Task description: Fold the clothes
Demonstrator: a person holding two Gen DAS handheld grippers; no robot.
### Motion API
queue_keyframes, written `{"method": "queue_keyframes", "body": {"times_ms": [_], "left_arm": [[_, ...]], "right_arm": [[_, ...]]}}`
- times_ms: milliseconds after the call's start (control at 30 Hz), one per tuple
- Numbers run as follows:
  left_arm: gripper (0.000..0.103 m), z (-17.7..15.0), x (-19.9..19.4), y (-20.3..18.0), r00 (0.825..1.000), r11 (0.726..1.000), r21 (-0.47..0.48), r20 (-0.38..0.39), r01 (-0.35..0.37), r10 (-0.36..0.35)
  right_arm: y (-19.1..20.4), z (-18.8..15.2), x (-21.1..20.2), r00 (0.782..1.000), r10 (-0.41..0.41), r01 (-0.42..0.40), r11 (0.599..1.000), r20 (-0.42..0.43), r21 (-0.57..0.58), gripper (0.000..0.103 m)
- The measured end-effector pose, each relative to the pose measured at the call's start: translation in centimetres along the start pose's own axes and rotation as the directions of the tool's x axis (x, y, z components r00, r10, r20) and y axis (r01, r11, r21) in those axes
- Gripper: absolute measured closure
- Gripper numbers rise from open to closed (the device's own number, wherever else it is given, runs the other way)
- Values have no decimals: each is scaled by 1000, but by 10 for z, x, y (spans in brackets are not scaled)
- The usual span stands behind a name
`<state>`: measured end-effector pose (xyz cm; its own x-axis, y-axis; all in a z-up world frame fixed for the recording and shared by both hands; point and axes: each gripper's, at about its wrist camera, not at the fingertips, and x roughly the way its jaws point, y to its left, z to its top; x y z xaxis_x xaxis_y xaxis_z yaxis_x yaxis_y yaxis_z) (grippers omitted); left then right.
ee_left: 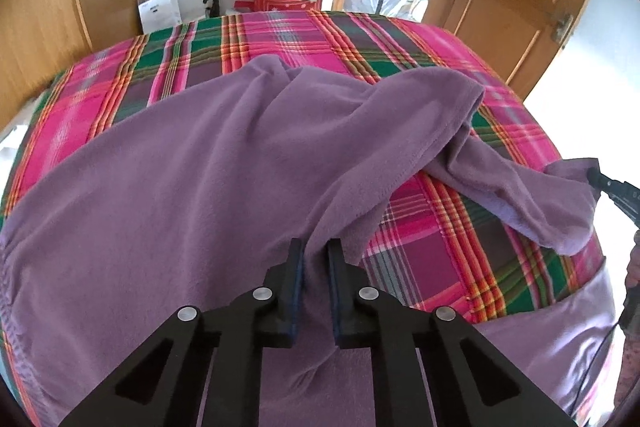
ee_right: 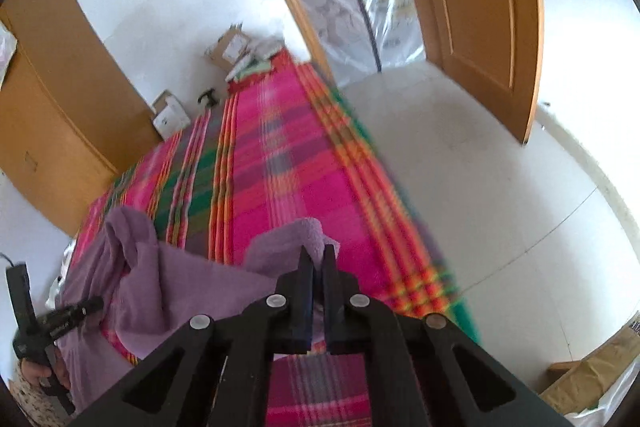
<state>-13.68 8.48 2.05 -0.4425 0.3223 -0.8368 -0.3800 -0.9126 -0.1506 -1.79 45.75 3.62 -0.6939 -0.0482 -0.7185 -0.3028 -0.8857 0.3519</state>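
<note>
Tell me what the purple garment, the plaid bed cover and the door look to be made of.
Purple garment: likely fleece, with a matte, fuzzy nap, a stitched hem and a paler, fluffier inside where it turns over.
Plaid bed cover: apparently woven cloth, probably cotton, flat and matte with stripes crossing as in a woven check.
Door: seems wood or wood veneer, orange-brown with a smooth slight sheen and raised panel mouldings.

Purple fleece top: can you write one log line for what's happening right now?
garment: purple fleece top on plaid bed | left tool: shut on fleece | right tool: shut on fleece | fold: not done
</note>
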Motion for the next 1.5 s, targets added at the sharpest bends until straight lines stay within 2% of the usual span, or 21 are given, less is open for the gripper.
{"method": "queue_keyframes", "body": {"times_ms": [233, 500, 700, 733, 767, 833, 900, 967, 1067, 1133, 1200, 1267, 1333, 1400, 1500], "left_arm": [[95, -5, -14, 4, 999, 999, -28, 14, 39, -39], [96, -7, -37, 21, 999, 999, -36, 44, 20, -19], [96, -7, -33, 8, 1000, 1000, 24, 29, 11, -12], [93, -6, -32, 4, 999, 999, 34, 33, 17, -18], [85, -4, -31, -1, 999, 999, 46, 32, 23, -24], [76, -1, -26, -11, 999, 997, 79, 36, -11, 8], [76, 1, -19, -21, 1000, 992, 127, 24, -16, 13], [71, 2, -12, -29, 1000, 987, 162, 7, -7, 6], [71, 6, 1, -42, 999, 974, 223, 2, -48, 48], [71, 10, 8, -43, 998, 971, 232, -10, -64, 68], [71, 15, 17, -46, 991, 957, 260, -1, -125, 130], [71, 14, 22, -51, 987, 941, 300, 16, -158, 161], [71, 15, 24, -52, 987, 938, 308, 29, -158, 157], [72, 18, 25, -47, 990, 948, 285, 25, -138, 136], [79, 19, 26, -45, 993, 954, 275, 19, -117, 116]], "right_arm": [[-16, 28, -10, 995, -69, 68, 998, 72, 19, 100], [-33, 51, -2, 985, -130, 126, 991, 113, 39, 100], [-46, 68, 1, 974, -177, 170, 984, 142, 60, 100], [-49, 71, 2, 972, -186, 179, 982, 144, 62, 100], [-52, 75, 4, 969, -201, 193, 979, 147, 64, 100], [-57, 81, 9, 966, -218, 210, 975, 142, 68, 100], [-63, 86, 14, 964, -231, 222, 972, 133, 75, 100], [-68, 91, 21, 963, -240, 231, 969, 123, 83, 100], [-76, 97, 31, 961, -254, 244, 965, 108, 101, 100], [-81, 102, 39, 961, -261, 249, 961, 94, 117, 100], [-85, 109, 46, 960, -268, 257, 958, 83, 131, 100], [-89, 116, 53, 958, -277, 265, 954, 75, 144, 100], [-92, 121, 60, 953, -292, 278, 948, 76, 157, 100], [-90, 127, 71, 948, -311, 302, 945, 66, 127, 99], [-89, 129, 83, 949, -311, 303, 945, 48, 119, 97]]}}
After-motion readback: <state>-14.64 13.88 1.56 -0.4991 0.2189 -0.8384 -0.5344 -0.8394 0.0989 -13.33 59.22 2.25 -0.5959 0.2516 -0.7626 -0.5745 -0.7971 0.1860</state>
